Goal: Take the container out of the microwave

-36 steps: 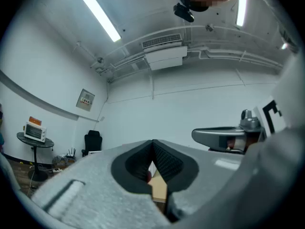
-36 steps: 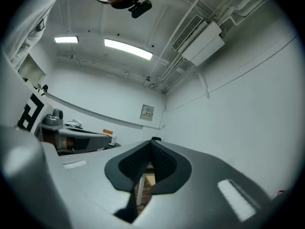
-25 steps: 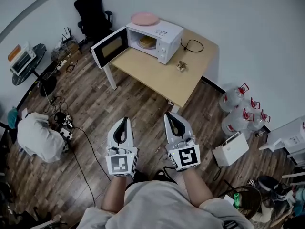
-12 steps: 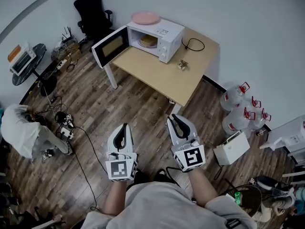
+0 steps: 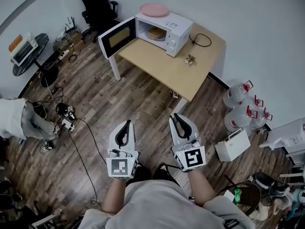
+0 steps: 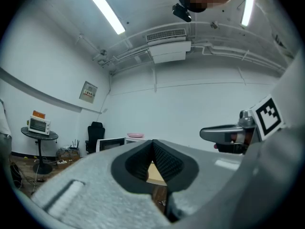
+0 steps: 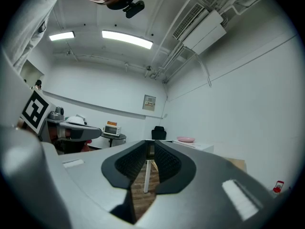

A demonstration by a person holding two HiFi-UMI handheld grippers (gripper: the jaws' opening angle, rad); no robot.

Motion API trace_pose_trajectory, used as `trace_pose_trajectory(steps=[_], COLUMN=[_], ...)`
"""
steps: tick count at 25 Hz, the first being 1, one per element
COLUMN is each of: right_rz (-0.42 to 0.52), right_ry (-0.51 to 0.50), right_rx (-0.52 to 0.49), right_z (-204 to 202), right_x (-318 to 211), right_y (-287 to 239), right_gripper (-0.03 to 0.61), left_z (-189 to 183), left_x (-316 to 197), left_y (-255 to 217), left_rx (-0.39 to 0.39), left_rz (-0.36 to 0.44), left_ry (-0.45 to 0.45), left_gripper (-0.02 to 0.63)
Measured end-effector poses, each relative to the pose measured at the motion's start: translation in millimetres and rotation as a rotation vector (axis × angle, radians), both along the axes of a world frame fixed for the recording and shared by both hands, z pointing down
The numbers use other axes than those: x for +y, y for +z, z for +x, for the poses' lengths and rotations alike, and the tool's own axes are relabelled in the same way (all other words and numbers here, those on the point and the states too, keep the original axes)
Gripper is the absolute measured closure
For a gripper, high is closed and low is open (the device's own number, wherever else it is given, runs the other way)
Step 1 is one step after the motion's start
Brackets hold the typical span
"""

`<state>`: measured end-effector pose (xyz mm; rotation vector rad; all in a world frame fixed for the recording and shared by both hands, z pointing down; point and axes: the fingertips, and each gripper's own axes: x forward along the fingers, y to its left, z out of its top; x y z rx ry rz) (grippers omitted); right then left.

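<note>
Wooden table, microwave open, container half hidden

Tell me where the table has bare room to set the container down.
Bare table runs from the front of the microwave, beside its open door, to the near corner. Cluttered right of the microwave: black cable, small object.

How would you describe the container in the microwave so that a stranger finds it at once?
Find the light wooden table by the white wall; a white microwave stands on its far end, door open. The container is the round tan thing inside the cavity, unlike the pink plate, which lies on top of it.
</note>
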<state>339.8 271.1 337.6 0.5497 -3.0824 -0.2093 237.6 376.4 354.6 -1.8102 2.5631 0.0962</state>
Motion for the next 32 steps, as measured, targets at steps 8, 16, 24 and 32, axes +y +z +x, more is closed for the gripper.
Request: trace_pose_trajectory(steps=[8, 16, 24, 32], right_rz=[0.042, 0.053, 0.056, 0.024], right_ry=[-0.001, -0.001, -0.021, 0.030], right_rx=[0.036, 0.055, 0.050, 0.018], right_z=[-36, -69, -110, -142], right_x=[40, 40, 13, -86], right_y=[2, -1, 11, 13], right_gripper=[0.509, 0.505, 0.505, 0.505], left_z=[-33, -68, -106, -142], left_x=[34, 41, 15, -83], left_y=[-1, 5, 22, 21], left_rx=[-0.002, 0.038, 0.057, 0.032], left_rz=[0.035, 0.044, 0.023, -0.008], left_ry=[0.022, -0.007, -0.020, 0.044], left_gripper=[0.612, 0.611, 0.612, 0.612])
